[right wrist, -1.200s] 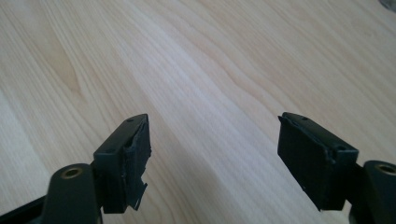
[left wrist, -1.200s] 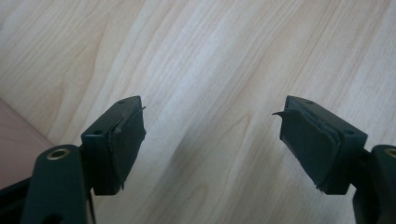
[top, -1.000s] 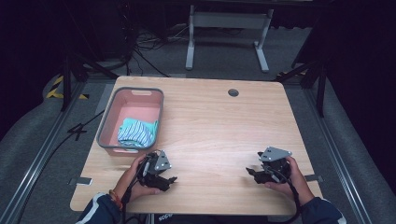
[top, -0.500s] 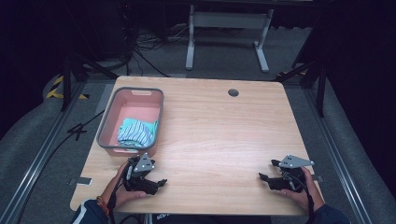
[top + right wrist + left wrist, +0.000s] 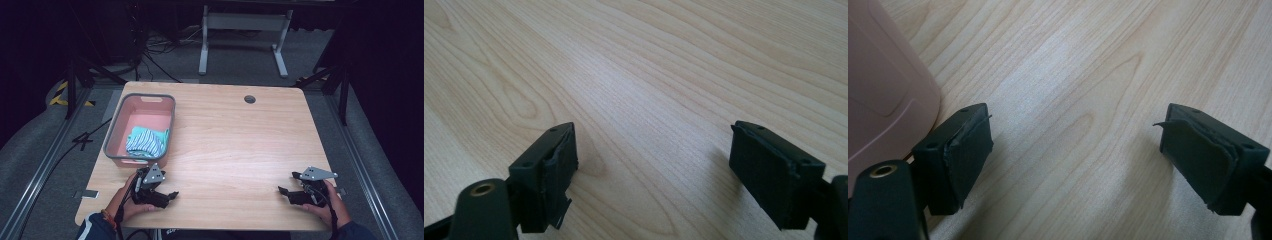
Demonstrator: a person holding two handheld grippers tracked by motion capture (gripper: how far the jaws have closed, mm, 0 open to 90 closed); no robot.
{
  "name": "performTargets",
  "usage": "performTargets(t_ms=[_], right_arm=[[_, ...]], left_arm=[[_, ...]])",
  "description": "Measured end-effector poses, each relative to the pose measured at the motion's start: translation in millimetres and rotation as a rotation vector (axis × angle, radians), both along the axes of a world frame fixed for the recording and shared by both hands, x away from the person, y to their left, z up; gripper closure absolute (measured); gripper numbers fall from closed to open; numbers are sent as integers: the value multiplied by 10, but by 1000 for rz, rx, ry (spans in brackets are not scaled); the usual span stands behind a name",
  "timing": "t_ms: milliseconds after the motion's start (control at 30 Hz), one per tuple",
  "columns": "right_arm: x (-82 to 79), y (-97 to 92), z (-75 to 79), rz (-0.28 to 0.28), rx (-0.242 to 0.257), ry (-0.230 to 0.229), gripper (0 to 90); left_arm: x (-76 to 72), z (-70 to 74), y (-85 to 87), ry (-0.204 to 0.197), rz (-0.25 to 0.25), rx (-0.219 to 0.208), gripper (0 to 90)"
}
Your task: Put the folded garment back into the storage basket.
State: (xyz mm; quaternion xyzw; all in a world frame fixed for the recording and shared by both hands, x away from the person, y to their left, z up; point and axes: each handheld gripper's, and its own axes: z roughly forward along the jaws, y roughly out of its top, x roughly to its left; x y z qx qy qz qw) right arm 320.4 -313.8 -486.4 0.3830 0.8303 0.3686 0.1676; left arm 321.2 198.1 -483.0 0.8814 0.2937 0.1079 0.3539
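My left gripper (image 5: 169, 195) lies low over the wooden table (image 5: 235, 145) near its front left edge, just in front of the pink basket (image 5: 114, 135). Its jaws have just been opening and now stand wide apart, with only bare wood between them in the left gripper view (image 5: 1073, 135). My right gripper (image 5: 286, 192) rests near the front right corner, pointing left. Its jaws have also been opening, and they are wide apart with nothing between them in the right gripper view (image 5: 654, 150). A folded blue-and-white striped cloth (image 5: 146, 141) lies inside the basket.
The pink basket's corner (image 5: 883, 90) stands close to my left gripper's left jaw. A round cable hole (image 5: 249, 99) sits at the table's far side. Dark floor, cables and a metal stand leg (image 5: 202, 47) lie beyond the table.
Both hands have drawn back toward the near edge and apart, the left one leftward and the right one rightward. Both pairs of jaws stand a little wider.
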Motion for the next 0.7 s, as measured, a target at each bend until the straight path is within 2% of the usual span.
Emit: performTargets(t_ms=[567,700], right_arm=[[5,-4,0,5,-1,1,193],[13,-7,-4,-21,-7,8,144]], left_arm=[[11,0,-5,2,0,3,126],[12,-1,-10,-2,17,12,105]])
